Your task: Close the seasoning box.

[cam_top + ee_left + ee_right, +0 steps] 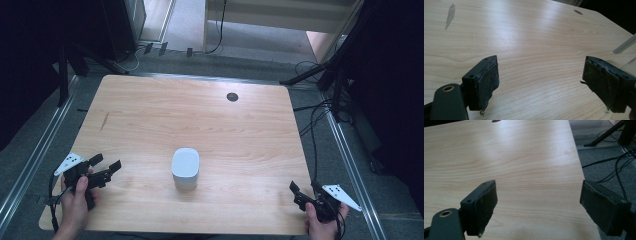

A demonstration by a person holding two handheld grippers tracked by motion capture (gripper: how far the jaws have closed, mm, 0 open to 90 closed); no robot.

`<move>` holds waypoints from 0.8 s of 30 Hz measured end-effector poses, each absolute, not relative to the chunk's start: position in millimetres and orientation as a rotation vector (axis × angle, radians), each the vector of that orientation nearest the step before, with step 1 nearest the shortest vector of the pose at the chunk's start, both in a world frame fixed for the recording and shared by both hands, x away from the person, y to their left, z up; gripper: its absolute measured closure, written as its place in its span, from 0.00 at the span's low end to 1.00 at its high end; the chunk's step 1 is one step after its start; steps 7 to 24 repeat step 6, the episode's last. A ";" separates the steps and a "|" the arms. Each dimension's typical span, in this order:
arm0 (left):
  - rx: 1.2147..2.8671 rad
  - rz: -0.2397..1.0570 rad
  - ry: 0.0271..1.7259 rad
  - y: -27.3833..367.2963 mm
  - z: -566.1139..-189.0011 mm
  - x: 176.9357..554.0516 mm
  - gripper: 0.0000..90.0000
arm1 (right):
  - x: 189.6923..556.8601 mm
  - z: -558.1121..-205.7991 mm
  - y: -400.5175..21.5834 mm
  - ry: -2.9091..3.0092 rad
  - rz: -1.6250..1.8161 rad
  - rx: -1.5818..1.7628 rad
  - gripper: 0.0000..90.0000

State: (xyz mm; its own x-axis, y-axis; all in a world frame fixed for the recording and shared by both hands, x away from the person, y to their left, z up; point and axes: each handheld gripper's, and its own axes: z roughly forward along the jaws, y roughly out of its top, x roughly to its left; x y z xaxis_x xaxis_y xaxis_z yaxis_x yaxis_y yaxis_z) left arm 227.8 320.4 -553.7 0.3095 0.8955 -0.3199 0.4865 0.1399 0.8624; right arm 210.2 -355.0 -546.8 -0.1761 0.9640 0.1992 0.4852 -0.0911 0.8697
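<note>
A white, rounded-square container (185, 168) stands upright on the light wooden table (215, 120), near its front middle, apart from both grippers. The left gripper (109, 167), held in the left hand (76, 200) at the front left corner, has its jaws spread wide with nothing between them. The right gripper (304, 191), held in the right hand (325, 224) at the front right edge, is likewise spread and empty. A small dark round hole (232, 97) sits near the table's far edge.

Worktop (150, 115): pale wood, rounded corners, dark round hole (232, 97) near the far edge.
Container (185, 168): white, upright, near the middle.
Left gripper (107, 166): near left corner, fingers apart, empty.
Right gripper (303, 192): near right edge, fingers apart, empty.
Floor (65, 125): grey, cables (315, 120) at right.
</note>
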 end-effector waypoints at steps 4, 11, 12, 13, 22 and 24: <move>1.501 0.474 1.336 320.8 -553.8 228.4 0.15 | 211.1 -546.9 -354.1 1.679 1.203 1.582 0.16; 1.501 0.472 1.336 321.1 -553.9 228.7 0.15 | 211.3 -546.9 -353.7 1.678 1.197 1.587 0.17; 1.501 0.472 1.336 321.1 -553.9 228.7 0.15 | 211.3 -546.9 -353.7 1.678 1.197 1.587 0.17; 1.501 0.472 1.336 321.1 -553.9 228.7 0.15 | 211.3 -546.9 -353.7 1.678 1.197 1.587 0.17; 1.501 0.472 1.336 321.1 -553.9 228.7 0.15 | 211.3 -546.9 -353.7 1.678 1.197 1.587 0.17; 1.501 0.472 1.336 321.1 -553.9 228.7 0.15 | 211.3 -546.9 -353.7 1.678 1.197 1.587 0.17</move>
